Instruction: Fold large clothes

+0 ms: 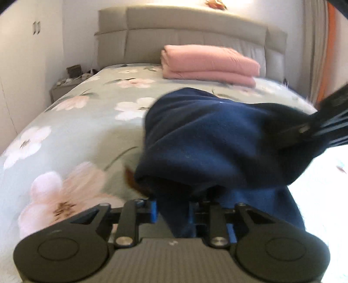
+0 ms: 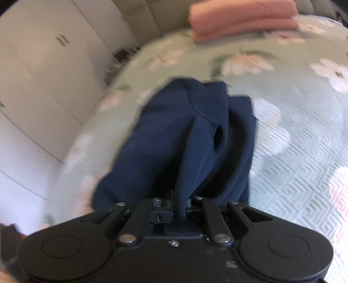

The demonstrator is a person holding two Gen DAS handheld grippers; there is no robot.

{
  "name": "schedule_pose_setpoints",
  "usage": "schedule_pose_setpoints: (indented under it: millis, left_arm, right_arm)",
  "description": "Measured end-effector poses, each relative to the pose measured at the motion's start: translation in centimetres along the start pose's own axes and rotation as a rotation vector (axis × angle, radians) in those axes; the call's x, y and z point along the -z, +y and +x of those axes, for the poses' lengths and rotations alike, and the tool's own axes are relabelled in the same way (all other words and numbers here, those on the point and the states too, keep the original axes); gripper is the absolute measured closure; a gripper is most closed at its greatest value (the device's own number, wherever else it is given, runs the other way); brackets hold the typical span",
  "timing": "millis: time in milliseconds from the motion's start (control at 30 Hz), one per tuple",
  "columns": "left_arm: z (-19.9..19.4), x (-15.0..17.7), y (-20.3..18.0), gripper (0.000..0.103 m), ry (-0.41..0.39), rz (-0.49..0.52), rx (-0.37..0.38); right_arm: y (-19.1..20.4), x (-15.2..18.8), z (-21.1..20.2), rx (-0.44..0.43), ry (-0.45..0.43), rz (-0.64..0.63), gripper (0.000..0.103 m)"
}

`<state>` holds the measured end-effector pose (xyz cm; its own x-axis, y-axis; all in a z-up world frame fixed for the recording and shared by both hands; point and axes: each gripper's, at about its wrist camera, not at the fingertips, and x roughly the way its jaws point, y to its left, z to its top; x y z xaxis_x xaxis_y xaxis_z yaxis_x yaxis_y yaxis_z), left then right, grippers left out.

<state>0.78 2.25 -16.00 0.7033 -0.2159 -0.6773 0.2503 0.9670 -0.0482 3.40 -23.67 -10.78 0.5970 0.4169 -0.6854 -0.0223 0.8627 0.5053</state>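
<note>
A dark navy garment (image 1: 206, 139) hangs bunched above the floral bed cover (image 1: 76, 135). My left gripper (image 1: 174, 209) is shut on a fold of it; its blue pads (image 1: 153, 212) show beside the cloth. In the right wrist view the same garment (image 2: 174, 139) drapes forward from my right gripper (image 2: 179, 209), which is shut on a gathered fold. The right gripper also shows in the left wrist view (image 1: 326, 122) at the far right, holding the cloth's other end. Both fingertips are hidden under fabric.
A folded pink blanket (image 1: 208, 63) lies by the grey headboard (image 1: 184, 28); it also shows in the right wrist view (image 2: 243, 19). A nightstand (image 1: 65, 85) stands to the bed's left. White wardrobe doors (image 2: 43, 76) line the left wall. Curtains (image 1: 319, 54) hang at right.
</note>
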Motion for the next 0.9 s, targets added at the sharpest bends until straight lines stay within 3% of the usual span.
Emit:
schedule_pose_setpoints:
  millis: [67,200,300,333,367,400,467,600,767,833,900]
  left_arm:
    - [0.2,0.5,2.3,0.078,0.044,-0.025,0.033]
    - [0.8,2.5,6.2,0.074,0.118,-0.114,0.122]
    - [1.8,4.8,10.4,0.074,0.205,-0.274,0.193]
    - [1.8,5.1,11.5,0.077,0.211,-0.316,0.221]
    - [1.4,5.0,12.0,0.091,0.207,-0.315,0.196]
    - [0.8,4.6,12.4,0.09,0.187,-0.285,0.153]
    - [-0.7,3.0,13.5,0.089,0.134,-0.258,0.155]
    - [-2.5,-1.8,13.6,0.087,0.042,-0.194,0.272]
    - [-0.5,-6.5,8.4,0.079,-0.046,-0.057,0.443]
    - [2.6,-6.8,5.9,0.08,-0.034,0.016,0.47]
    - [6.2,-5.2,4.5,0.081,0.07,0.094,0.451]
  right_arm:
    - [1.5,0.6,-0.7,-0.023,0.002,-0.006,0.096]
    - [2.1,4.8,1.8,0.05,0.095,0.025,0.096]
    - [0.0,8.4,3.8,0.046,0.183,0.161,0.096]
    - [-0.6,9.6,4.8,0.052,0.214,0.191,0.096]
    - [-0.9,10.6,6.0,0.081,0.249,0.199,0.096]
    - [-1.2,11.4,6.9,0.104,0.26,0.195,0.097]
    - [-1.0,11.5,6.7,0.108,0.248,0.216,0.097]
    - [0.1,10.3,4.4,0.092,0.208,0.197,0.097]
    - [0.1,10.9,4.9,0.13,0.234,0.182,0.097]
    - [0.2,10.6,4.8,0.137,0.252,0.162,0.097]
    - [0.3,10.0,3.5,0.161,0.251,0.098,0.096]
